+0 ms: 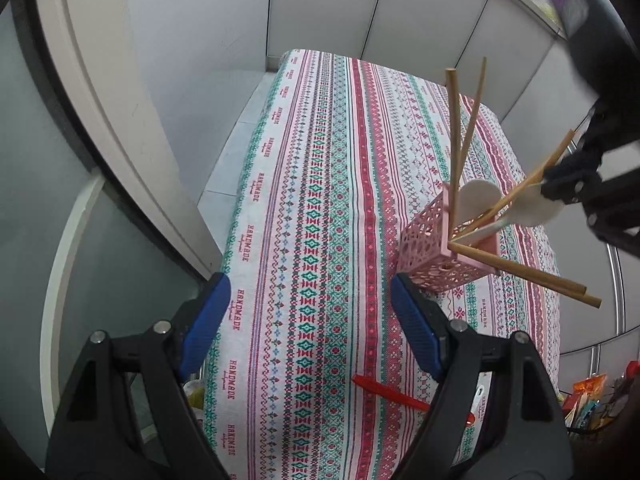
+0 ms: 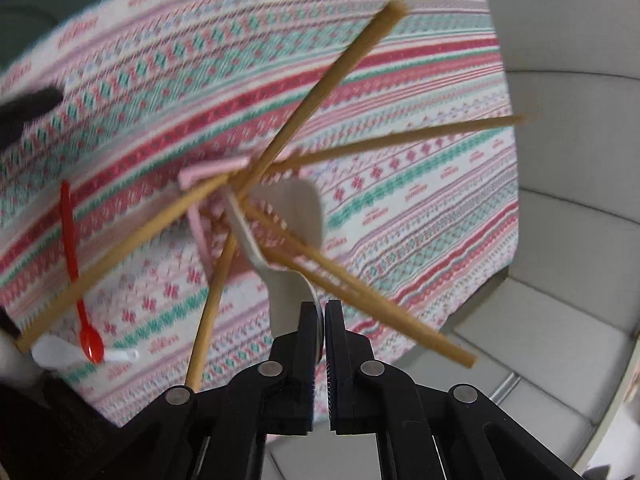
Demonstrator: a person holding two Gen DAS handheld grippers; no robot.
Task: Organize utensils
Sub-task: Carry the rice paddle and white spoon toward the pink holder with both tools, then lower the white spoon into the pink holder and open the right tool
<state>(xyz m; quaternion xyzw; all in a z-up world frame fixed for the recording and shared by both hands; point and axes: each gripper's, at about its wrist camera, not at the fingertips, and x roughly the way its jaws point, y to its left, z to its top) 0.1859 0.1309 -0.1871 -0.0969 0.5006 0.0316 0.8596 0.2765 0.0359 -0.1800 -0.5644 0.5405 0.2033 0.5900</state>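
A pink lattice holder (image 1: 436, 252) is standing on the tabletop (image 1: 312, 208), which is wearing a striped cloth in red, green and white printed with the word HANDMADE. Several wooden chopsticks (image 1: 454, 152) are sticking out of the holder, fanning in different directions, some upright and some leaning low over its rim. Two white spoons are sitting in the holder with their bowls up: one white spoon (image 1: 478, 196) is resting free behind the chopsticks, and the other white spoon (image 2: 292, 292) is being pinched at its bowl by the right claw (image 2: 323, 320), whose black jaws are standing nearly together on the bowl's thin edge, its handle reaching down into the holder. In the left wrist view the right claw is showing at the right edge, just above the holder. The left claw (image 1: 310, 320) is hovering over the near part of the tabletop with its blue pads (image 1: 206, 324) spread wide and nothing between them; the holder is lying just beyond its right finger. A red spoon (image 2: 76, 280) is lying flat on the cloth, well apart from the holder, and in the right wrist view its bowl is overlapping a small white utensil (image 2: 52, 354) lying beside it; that view is blurred.
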